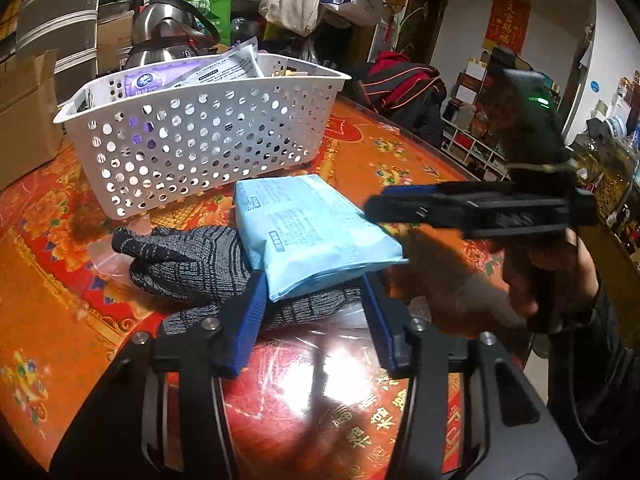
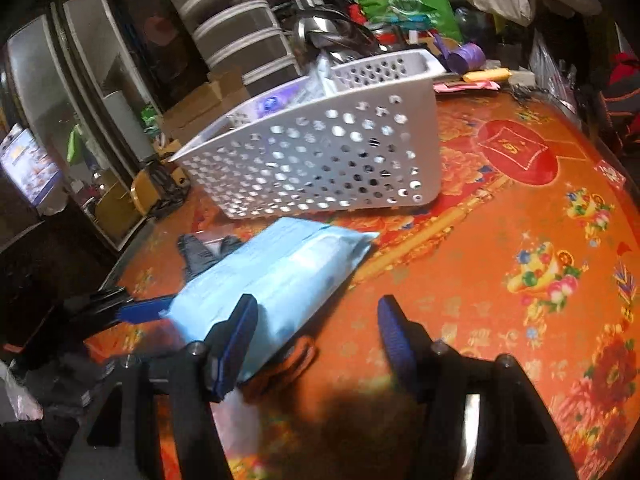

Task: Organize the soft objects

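We see a light blue soft pack (image 1: pixel 308 232) lying on the orange and red patterned tablecloth (image 1: pixel 380 152), its far end just in front of the white perforated basket (image 1: pixel 192 140) and its near end resting over a grey knit glove (image 1: pixel 188 260). Our left gripper (image 1: pixel 316 300) sits at the pack's near corner with a blue pad on either side of it; whether the pads press the wrapper we cannot tell. Our right gripper (image 2: pixel 316 320) is spread apart and holds nothing: its left finger (image 2: pixel 236 336) stands in front of the pack's long edge, the other over bare cloth. In the left wrist view the right gripper (image 1: pixel 372 208) reaches in from the right, its tips close by the pack's right edge. The basket already holds a purple packet (image 1: pixel 152 80) and a pale sachet (image 1: pixel 228 68). To the right of the pack the cloth lies open up to the table's curved rim.
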Available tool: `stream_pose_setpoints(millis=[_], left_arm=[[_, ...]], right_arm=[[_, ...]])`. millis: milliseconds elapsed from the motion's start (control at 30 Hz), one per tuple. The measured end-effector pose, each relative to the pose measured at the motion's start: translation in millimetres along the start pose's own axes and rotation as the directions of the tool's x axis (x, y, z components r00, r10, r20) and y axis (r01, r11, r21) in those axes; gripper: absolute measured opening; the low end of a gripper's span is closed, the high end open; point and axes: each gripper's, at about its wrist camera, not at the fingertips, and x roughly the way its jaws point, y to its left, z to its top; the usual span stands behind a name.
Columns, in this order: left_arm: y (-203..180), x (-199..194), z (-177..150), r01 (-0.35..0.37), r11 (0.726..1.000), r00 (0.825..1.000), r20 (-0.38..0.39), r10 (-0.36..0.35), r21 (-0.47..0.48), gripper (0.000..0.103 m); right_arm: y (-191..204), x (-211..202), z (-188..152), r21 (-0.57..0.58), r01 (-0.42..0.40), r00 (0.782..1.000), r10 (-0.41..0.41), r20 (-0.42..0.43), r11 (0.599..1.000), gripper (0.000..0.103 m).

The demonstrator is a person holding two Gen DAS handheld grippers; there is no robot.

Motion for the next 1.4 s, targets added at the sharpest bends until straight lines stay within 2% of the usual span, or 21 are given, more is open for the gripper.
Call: stream_pose_setpoints(millis=[267,300,333,433,500,600,767,1100,1400], left_arm=[[7.2,6.4,-2.8,-0.008,1.000,1.000,-0.001,0.008,-0.018,0.029],[7.3,6.7,-2.6,-0.011,1.000,1.000,0.001,0.011,-0.017,0.028],[7.9,6.6,-2.3,-0.013,1.000,1.000,0.001,0.013,-0.019,0.028],[7.6,8.5,-2.3,-0.024,1.000,1.000,0.000,0.024,-0.013,0.024],[5.8,9.6,-2.6,-0.032,0.999,0.999,-0.004,0.032,-0.006,0.021],[4.7,10.4,-1.3,-0.026,1.000,1.000,0.005,0.026,-0.012,0.018],[7.6,10.4,0.7,-0.025,0.999,1.000,0.007,0.025,-0.048,0.016],[0.8,9.0,3.4,-0.083,0.995,0.996,0.011,0.084,-0.058,0.015],[-4.7,-13.1,13.1,-0.106,0.993,0.993,0.048,0.109,-0.060,0.011]], right_arm=[[36.1,1.9,-14.8,-0.123,-0.044,0.999,0.040,-0.034,0.991,0.061],[37.5,4.4,-15.3,-0.130,-0.048,0.998,0.044,-0.038,0.990,0.058],[38.2,6.7,-15.8,-0.131,-0.056,0.998,0.050,-0.045,0.990,0.050],[38.9,10.2,-17.8,-0.147,-0.048,0.998,0.041,-0.047,0.988,0.047],[38.7,10.4,-18.1,-0.157,-0.039,0.999,0.032,-0.043,0.987,0.044],[43.7,11.3,-20.4,-0.189,0.006,0.999,-0.013,-0.034,0.982,0.035],[47.6,10.8,-21.4,-0.203,0.046,0.999,-0.050,-0.017,0.978,0.027],[65.5,5.0,-24.0,-0.248,0.137,0.990,-0.128,0.052,0.959,0.019],[86.7,-13.3,-15.5,-0.289,0.165,0.985,-0.140,0.104,0.943,0.015]])
